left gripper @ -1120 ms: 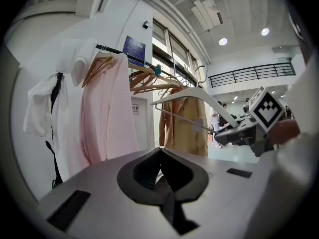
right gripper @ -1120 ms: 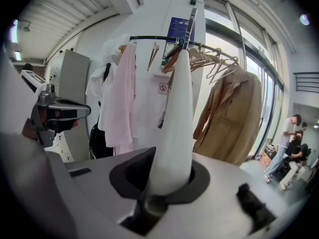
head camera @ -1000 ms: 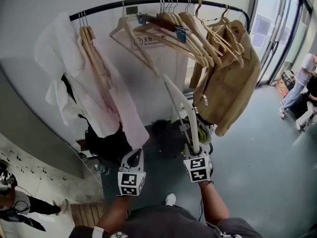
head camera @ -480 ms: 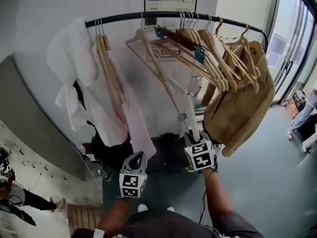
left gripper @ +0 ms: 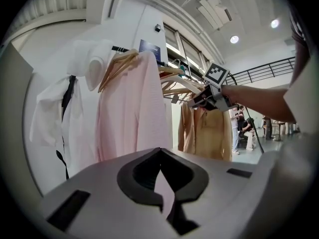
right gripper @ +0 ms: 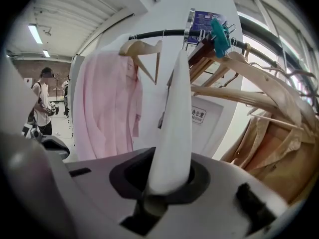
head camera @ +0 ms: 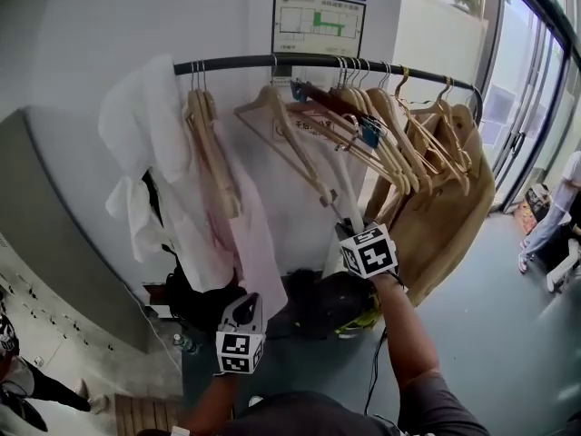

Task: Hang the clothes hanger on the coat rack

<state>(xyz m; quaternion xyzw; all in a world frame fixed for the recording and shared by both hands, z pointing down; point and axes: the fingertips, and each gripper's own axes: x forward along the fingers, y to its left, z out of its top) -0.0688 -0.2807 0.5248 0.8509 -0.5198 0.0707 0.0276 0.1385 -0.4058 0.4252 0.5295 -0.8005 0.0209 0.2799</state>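
The coat rack's black rail [head camera: 318, 60] runs across the top and carries several wooden hangers [head camera: 372, 125]. A pink shirt [head camera: 245, 234], a white garment [head camera: 141, 153] and a tan coat [head camera: 454, 216] hang from it. My right gripper [head camera: 356, 234] is shut on the lower arm of a white hanger [right gripper: 174, 123], raised below the wooden hangers. The hanger reaches up toward the rail [right gripper: 149, 35]. My left gripper [head camera: 241, 309] hangs low by the pink shirt [left gripper: 129, 113], shut and with nothing in it.
A dark bag [head camera: 327, 302] lies on the floor under the rack. Glass doors [head camera: 531, 107] and a person [head camera: 554, 212] are at the right. A grey counter [head camera: 54, 243] stands at the left, with another person [head camera: 23, 375] below it.
My right gripper has risen with the white hanger, from below the tan coat to just under the wooden hangers. The left gripper has shifted only a little.
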